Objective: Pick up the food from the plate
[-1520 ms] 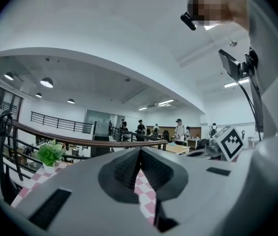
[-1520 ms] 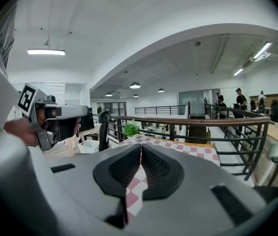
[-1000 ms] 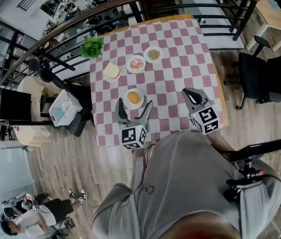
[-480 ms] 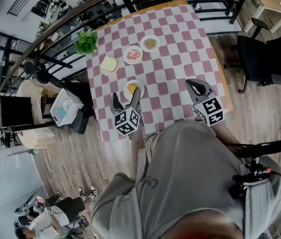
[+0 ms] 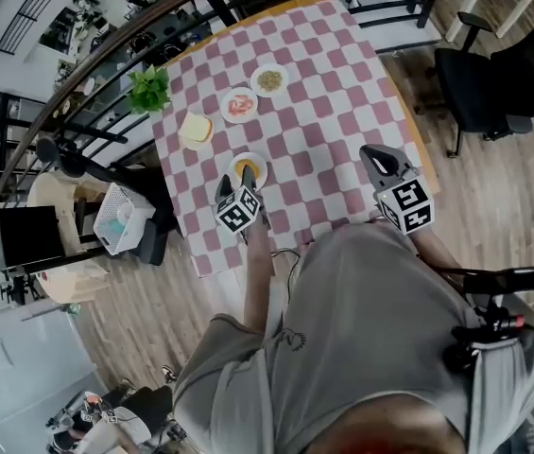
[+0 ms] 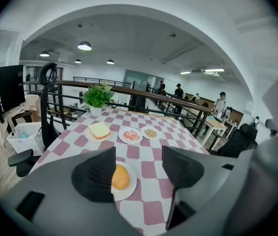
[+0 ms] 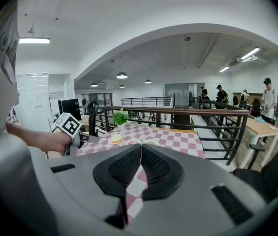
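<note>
The left tool (image 6: 138, 154) hangs tilted down over the near edge of the desk (image 5: 342, 93). Its jaws have just been closing and now stand about half apart, gripping nothing. Between them, hard by the left jaw, sits the bun (image 6: 121, 177), partly hidden behind that jaw, and neither pad presses on it. The bun lies on a small white plate (image 6: 132, 182) near the front left of the checked cloth. It is a rounded orange-brown lump; from the left gripper view it looks a bit longer running away from the tool than across, though the jaw covers too much to be sure, and it has no end that points anywhere.

Seen from the head view, a sandwich (image 5: 196, 129) lies at ten o'clock from the bun's plate. A plate of pinkish food (image 5: 239, 105) lies at twelve, and a plate of something grainy (image 5: 269, 79) lies just past twelve. A potted plant (image 5: 149, 88) stands beyond the sandwich. At three o'clock, well apart, the right tool (image 7: 140, 149) is clenched, empty.
</note>
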`<state>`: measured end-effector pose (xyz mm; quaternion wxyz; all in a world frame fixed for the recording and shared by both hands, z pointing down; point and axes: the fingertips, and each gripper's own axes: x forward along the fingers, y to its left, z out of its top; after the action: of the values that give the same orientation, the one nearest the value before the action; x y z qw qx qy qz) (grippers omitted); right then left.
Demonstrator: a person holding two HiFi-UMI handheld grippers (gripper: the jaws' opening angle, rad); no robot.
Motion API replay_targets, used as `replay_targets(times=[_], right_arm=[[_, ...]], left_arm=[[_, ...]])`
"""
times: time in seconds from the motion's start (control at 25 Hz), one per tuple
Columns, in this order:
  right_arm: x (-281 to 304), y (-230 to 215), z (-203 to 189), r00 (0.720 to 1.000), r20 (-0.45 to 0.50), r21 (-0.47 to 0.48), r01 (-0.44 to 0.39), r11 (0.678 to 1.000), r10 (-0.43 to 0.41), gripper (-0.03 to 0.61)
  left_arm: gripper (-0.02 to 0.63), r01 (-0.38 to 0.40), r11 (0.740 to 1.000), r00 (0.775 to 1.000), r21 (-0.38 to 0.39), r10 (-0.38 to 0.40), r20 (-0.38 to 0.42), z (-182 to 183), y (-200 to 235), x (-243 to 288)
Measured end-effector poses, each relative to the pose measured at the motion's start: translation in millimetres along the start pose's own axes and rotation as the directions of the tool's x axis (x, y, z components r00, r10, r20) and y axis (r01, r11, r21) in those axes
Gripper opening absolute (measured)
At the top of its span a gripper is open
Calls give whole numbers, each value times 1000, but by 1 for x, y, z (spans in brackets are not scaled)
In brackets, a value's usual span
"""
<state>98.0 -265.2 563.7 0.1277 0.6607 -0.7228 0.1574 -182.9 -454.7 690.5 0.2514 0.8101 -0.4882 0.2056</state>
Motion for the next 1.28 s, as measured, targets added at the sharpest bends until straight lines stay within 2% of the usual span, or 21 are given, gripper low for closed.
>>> replay_targets(times=[0.24, 0.56, 0.72, 0.84, 0.96, 1.04, 1.28], right_arm=[[-14, -11, -13, 998, -32, 19, 49, 999, -48, 14], [-32, -22, -22, 991, -50, 50, 125, 991, -123, 14], [-43, -29, -28, 985, -61, 62, 165, 984, -161, 14], [-48, -32, -32, 981, -67, 66, 185, 980, -181, 14], [-51, -31, -34, 979, -70, 75, 198, 977, -193, 14], [-51, -31, -37, 978, -74, 83, 203, 976, -197, 14], [-44, -19, -39, 982, -96, 75, 169, 983, -161, 14]], left_arm=[[296, -35, 999, 985, -36, 29, -169, -49, 23, 53], [311, -88, 989, 937, -117, 42, -347, -95, 56, 110], [325, -105, 987, 893, -121, 40, -448, -125, 71, 141], [364, -14, 985, 856, -173, -77, -512, -151, 66, 167], [360, 1, 986, 812, -168, -99, -575, -156, 64, 170], [360, 7, 987, 810, -158, -98, -579, -155, 63, 169], [360, 26, 989, 836, -147, -102, -539, -154, 62, 167]])
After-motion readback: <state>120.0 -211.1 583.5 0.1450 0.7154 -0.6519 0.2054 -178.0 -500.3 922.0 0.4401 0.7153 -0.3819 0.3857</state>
